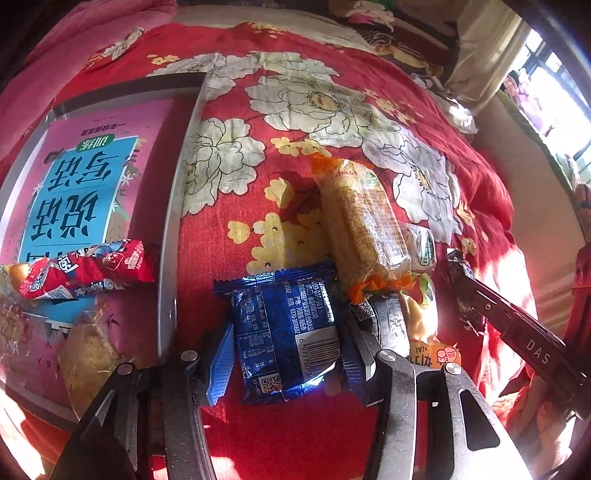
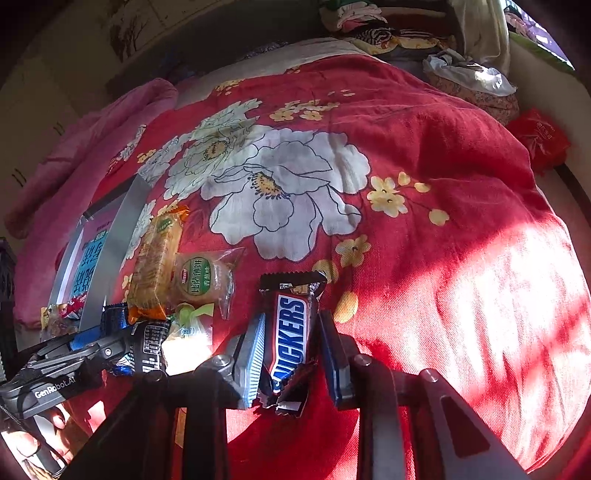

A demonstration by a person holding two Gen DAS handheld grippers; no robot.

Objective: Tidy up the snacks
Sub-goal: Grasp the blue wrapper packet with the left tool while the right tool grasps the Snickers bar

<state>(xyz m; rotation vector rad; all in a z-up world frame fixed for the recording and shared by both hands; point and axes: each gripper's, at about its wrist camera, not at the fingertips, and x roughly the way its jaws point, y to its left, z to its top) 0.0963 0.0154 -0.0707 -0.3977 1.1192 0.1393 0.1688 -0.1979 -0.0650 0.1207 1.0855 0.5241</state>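
My left gripper is shut on a blue snack packet, its blue pads pressing both sides, just right of a metal tray. The tray holds a red strawberry wrapper and a pale snack on a pink book. My right gripper is shut on a Snickers bar above the red floral bedspread; it also shows at the right of the left wrist view. An orange cracker pack, a round green-label biscuit and a black packet lie between the grippers.
The red floral bedspread covers the bed. A pink blanket lies at the far left. Folded clothes and a red bag sit at the far edge. A window is at the right.
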